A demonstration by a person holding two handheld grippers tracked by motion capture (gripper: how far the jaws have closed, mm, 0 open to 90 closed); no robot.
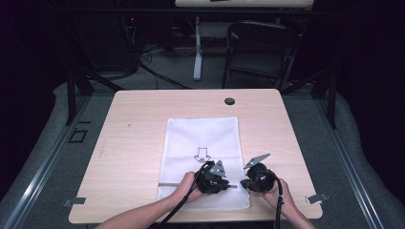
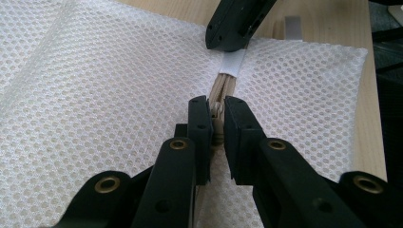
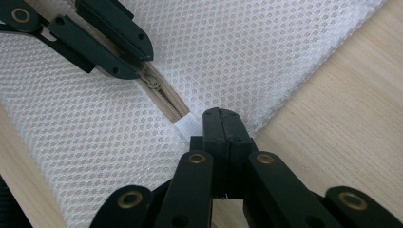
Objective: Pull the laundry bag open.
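A white mesh bag (image 1: 200, 138) with a printed arrow lies flat on the wooden table (image 1: 133, 124). A beige zipper (image 3: 166, 102) runs along the bag's near edge. My left gripper (image 2: 217, 107) is shut on the zipper pull (image 2: 218, 116), which is pinched between its black jaws. My right gripper (image 3: 222, 116) faces it from the bag's right side and is shut on the white tab (image 3: 187, 126) at the zipper's end. In the high view the left gripper (image 1: 231, 186) and the right gripper (image 1: 242, 185) nearly meet tip to tip over the bag's front right part.
A black grommet hole (image 1: 229, 101) sits at the table's far edge. Metal brackets (image 1: 317, 197) stick out at the front corners. A dark folding chair (image 1: 260, 47) and a white stand (image 1: 197, 47) are on the floor behind the table.
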